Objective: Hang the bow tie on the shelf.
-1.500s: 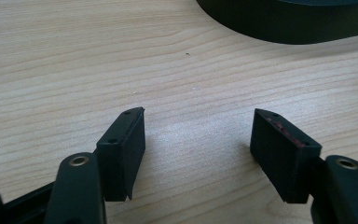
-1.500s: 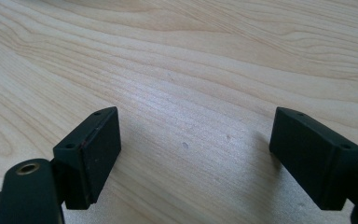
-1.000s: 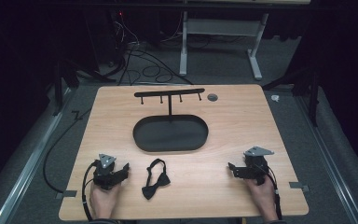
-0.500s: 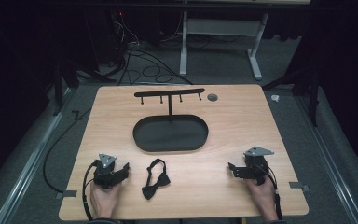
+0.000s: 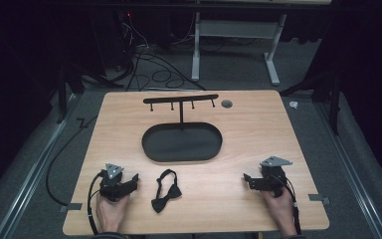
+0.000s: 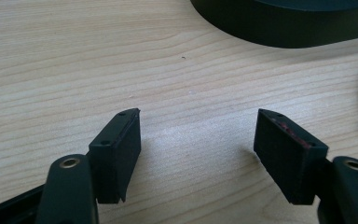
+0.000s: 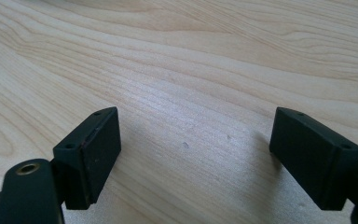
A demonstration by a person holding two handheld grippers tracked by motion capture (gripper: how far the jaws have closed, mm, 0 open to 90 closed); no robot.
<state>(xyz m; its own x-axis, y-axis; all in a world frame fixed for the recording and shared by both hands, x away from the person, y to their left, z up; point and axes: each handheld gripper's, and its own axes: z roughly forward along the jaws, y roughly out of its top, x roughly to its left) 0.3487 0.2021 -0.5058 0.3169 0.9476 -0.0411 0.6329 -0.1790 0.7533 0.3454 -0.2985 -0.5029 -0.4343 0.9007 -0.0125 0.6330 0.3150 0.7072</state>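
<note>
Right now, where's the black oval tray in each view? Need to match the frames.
High view: the tray sits mid-table, under the hook bar.
Left gripper view: its dark wall runs along the top edge, right of centre.
Right gripper view: bare wood grain ahead.
Shared landmark: the light wooden table.

On the worktop (image 5: 258, 124), the bow tie (image 5: 165, 191) lies at lower centre, below the oval tray (image 5: 182, 143). The left gripper (image 5: 132, 180) sits just left of it, the right gripper (image 5: 247, 180) at lower right.
</note>
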